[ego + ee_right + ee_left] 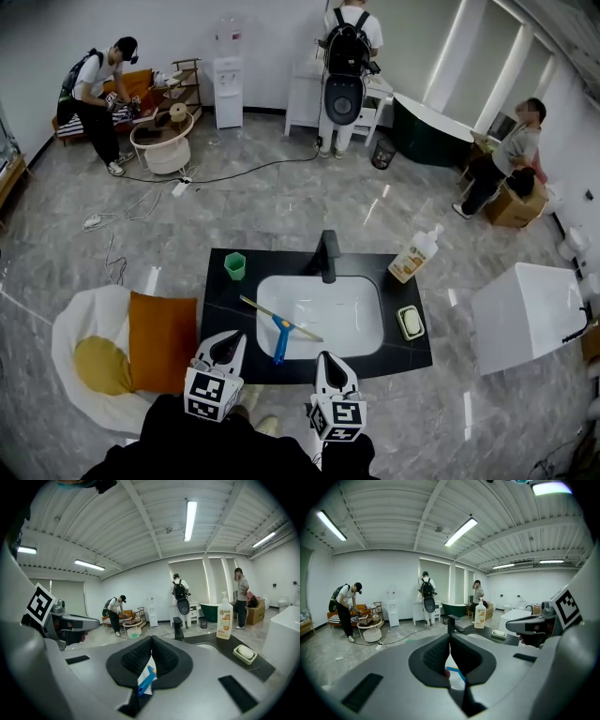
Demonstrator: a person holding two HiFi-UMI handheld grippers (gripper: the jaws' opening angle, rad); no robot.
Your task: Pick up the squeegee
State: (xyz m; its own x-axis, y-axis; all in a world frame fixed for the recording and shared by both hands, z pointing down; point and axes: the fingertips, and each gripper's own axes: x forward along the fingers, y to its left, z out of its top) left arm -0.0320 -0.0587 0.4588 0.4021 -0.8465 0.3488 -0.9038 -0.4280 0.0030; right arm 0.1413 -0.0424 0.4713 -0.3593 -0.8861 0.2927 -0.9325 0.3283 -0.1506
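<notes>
Both grippers are held side by side at the near edge of the black counter [216, 309], pointing forward and slightly down; the left gripper [228, 349] has its jaws clenched on nothing; the right gripper [330, 361] likewise; the squeegee [281, 333] lies untouched in the white sink [361, 319], blade aslant, blue handle toward the near rim.

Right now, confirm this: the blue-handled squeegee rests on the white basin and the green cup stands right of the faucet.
Wrong on the cup. The head view shows the green cup left of the faucet, on the black counter; the blue-handled squeegee does rest on the white basin.
</notes>
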